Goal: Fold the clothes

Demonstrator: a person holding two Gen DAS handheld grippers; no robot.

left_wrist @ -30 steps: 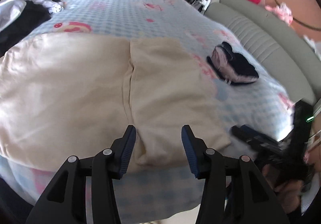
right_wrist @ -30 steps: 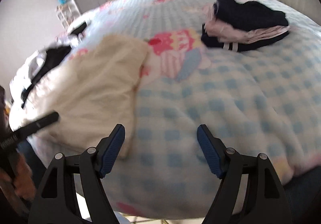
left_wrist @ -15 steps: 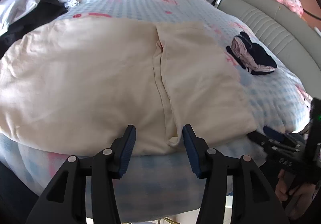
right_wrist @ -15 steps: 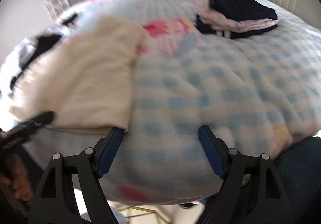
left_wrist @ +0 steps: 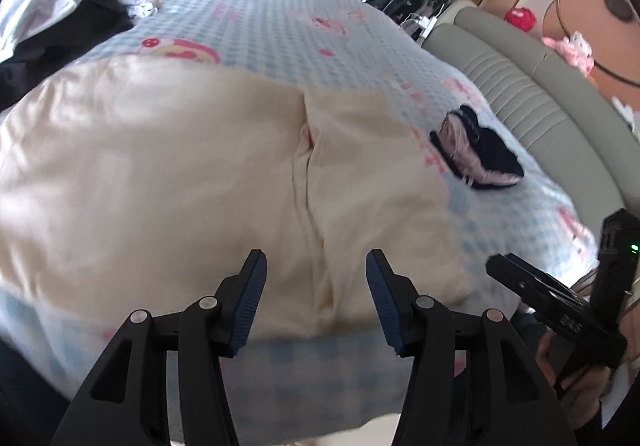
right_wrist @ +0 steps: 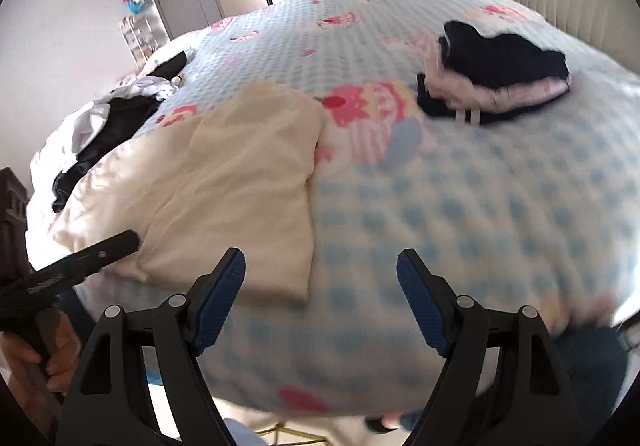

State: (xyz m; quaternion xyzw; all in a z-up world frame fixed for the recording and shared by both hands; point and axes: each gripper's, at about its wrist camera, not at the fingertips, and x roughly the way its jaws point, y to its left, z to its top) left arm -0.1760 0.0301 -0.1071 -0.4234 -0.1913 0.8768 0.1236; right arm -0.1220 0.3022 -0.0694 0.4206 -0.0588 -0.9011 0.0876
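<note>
A cream garment lies spread flat on the blue checked bed, its right part folded over along a seam running toward me. It also shows in the right wrist view. My left gripper is open and empty, just above the garment's near hem at the seam. My right gripper is open and empty, above the bed's near edge, just right of the garment's near corner. The right gripper shows in the left wrist view.
A folded dark and pink stack lies on the bed to the right, also in the right wrist view. A heap of black and white clothes sits far left. A grey padded headboard borders the bed's right side.
Both grippers have shifted slightly over the bed's near edge and stay open. The garment lies the same way.
</note>
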